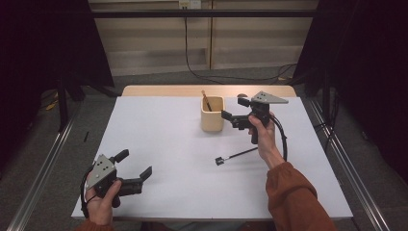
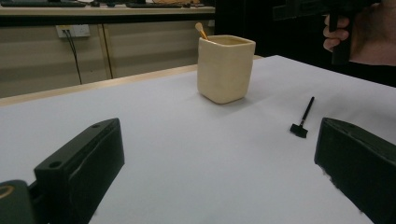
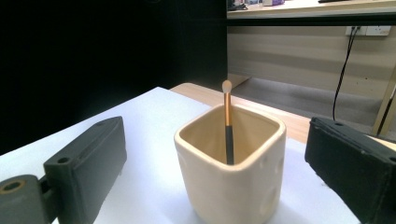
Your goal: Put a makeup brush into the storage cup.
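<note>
Two brushes: one upright in cup [image 3: 231, 175], bristle end hidden inside; other [image 1: 235, 155] flat on table [image 1: 163, 134]. Right gripper [image 1: 234, 109] jaws apart beside cup, empty. Left gripper [image 1: 133, 163] apart, empty.

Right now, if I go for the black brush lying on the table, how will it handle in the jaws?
The black brush is thin with a long straight handle, so it is probably stiff and light. It lies flat on the smooth white table, so it may skid or roll away when nudged. Its small square head might resist rolling a little.
</note>
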`<state>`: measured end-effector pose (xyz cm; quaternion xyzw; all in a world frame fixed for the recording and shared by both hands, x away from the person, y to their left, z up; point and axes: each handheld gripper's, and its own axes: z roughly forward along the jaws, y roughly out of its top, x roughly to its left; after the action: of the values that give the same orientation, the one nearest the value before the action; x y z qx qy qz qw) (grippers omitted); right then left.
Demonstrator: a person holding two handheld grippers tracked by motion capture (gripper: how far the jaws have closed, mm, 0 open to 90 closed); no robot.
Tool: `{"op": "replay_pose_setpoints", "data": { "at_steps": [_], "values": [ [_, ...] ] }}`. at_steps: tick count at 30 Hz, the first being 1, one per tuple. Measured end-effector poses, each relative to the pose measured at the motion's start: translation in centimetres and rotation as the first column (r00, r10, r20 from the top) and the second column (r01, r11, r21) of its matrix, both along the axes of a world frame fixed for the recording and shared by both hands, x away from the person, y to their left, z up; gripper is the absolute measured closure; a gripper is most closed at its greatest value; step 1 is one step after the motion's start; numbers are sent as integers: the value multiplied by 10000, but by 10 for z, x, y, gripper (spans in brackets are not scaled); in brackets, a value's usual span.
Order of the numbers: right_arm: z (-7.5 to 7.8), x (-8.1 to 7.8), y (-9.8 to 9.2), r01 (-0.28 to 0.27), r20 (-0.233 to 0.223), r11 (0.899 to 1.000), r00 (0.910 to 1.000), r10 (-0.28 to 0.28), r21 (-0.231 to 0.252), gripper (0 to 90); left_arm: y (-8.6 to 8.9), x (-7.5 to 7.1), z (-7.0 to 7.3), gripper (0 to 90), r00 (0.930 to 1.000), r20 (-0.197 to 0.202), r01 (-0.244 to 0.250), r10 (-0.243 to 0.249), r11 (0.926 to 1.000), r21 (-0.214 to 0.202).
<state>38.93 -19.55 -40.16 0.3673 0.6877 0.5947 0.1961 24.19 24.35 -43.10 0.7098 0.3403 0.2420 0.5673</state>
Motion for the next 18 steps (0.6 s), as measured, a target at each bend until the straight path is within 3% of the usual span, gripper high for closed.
{"op": "replay_pose_setpoints", "data": {
  "at_steps": [18],
  "values": [
    [7, -28, -23, 172, 99, 9998, 9998, -171, -48, 51, 0, 0, 0, 13, 10000, -46, 57, -58, 10000, -22]
  ]
}}
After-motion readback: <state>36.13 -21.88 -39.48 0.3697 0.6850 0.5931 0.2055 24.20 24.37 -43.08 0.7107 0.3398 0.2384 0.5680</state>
